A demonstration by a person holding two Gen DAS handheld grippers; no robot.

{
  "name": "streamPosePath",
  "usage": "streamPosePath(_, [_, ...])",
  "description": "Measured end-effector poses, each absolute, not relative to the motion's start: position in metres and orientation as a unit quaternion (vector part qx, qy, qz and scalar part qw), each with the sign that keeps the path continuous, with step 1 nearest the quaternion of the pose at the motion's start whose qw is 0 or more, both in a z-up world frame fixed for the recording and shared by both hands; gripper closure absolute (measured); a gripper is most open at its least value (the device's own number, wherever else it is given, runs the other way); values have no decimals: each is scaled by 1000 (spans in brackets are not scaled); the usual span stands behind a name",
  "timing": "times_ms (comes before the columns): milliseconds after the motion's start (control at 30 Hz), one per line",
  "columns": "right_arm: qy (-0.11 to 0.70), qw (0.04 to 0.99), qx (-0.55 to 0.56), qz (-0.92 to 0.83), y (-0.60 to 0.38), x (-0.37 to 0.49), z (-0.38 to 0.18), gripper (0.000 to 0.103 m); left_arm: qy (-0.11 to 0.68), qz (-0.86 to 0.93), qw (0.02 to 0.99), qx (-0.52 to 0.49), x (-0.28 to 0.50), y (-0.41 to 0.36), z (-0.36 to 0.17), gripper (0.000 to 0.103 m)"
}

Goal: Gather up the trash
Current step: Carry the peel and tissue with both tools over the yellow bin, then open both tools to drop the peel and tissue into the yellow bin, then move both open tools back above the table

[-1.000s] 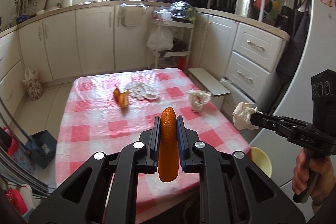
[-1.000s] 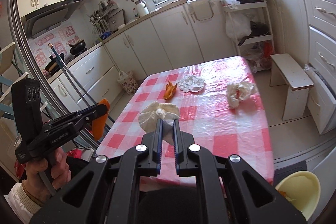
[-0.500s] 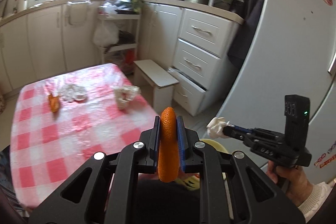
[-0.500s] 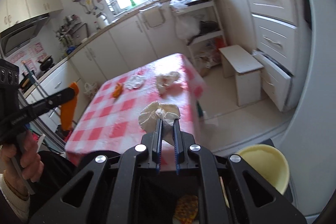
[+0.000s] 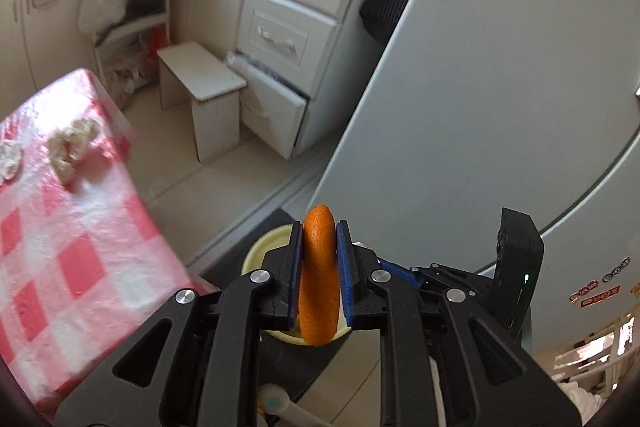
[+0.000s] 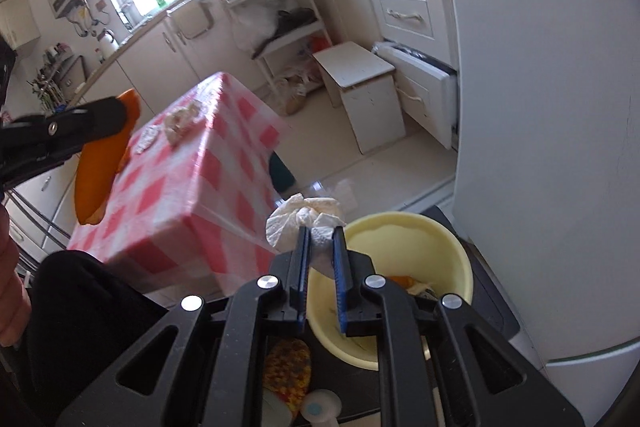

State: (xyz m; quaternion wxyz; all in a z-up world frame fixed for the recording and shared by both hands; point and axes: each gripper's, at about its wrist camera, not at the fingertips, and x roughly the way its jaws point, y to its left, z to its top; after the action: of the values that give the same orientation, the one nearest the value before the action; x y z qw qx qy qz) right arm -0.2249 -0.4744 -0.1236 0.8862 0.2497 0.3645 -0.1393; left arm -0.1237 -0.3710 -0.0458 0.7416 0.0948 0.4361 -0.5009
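Pinched upright at centre frame in the left wrist view: a strip of orange peel [image 5: 318, 267], pressed on both sides by the blue pads of the left gripper [image 5: 318, 231], jaws narrow and just eased a touch wider. Directly behind and below it, the rim of a pale yellow bin [image 5: 256, 251].

In the right wrist view, at lower centre: a crumpled tissue [image 6: 304, 217], wedged at the tips of the right gripper [image 6: 321, 231], jaws narrow but just opening, paper touching both pads. Just to the right of the wad, the same bin's open mouth, with an orange scrap [image 6: 404, 281] low inside.

To the left, a table in a red-and-white checked cloth [image 6: 208, 167], two more paper wads [image 5: 72, 143] near its far end. Beyond, towards the upper centre, a small white stool [image 6: 356, 65] beside white drawers [image 5: 288, 31], the lowest ajar. Filling the right side, a pale grey fridge [image 5: 500, 87].
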Motion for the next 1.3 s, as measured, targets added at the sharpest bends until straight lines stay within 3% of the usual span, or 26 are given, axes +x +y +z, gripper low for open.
streamPosePath(67, [378, 877, 257, -148, -481, -225, -135, 69, 461, -491, 732, 101, -120, -387, -63, 79])
streamPosePath(200, [373, 872, 277, -157, -487, -230, -137, 62, 458, -474, 745, 101, -118, -388, -72, 52])
streamPosePath(333, [353, 873, 303, -148, -488, -229, -131, 60, 432, -447, 777, 93, -108, -362, -62, 43])
streamPosePath(400, [341, 876, 315, -135, -482, -224, -122, 53, 413, -428, 800, 77, -101, -337, -50, 36])
streamPosePath(500, [326, 883, 323, -101, -464, -209, -104, 50, 387, -397, 830, 58, -88, -297, -32, 30])
streamPosePath(700, [301, 904, 302, -14, -399, -167, -56, 46, 340, -328, 881, 32, -64, -205, 0, 20])
streamPosePath(800, [288, 917, 276, 27, -360, -144, -30, 35, 326, -296, 897, 30, -54, -164, 12, 17])
streamPosePath(1000, [280, 927, 230, 97, -292, -103, -2, 29, 322, -232, 917, 28, -29, -87, 15, 12])
streamPosePath(1300, [281, 929, 207, 120, -249, -44, 2, 23, 450, -118, 885, 21, 108, -29, -74, 11])
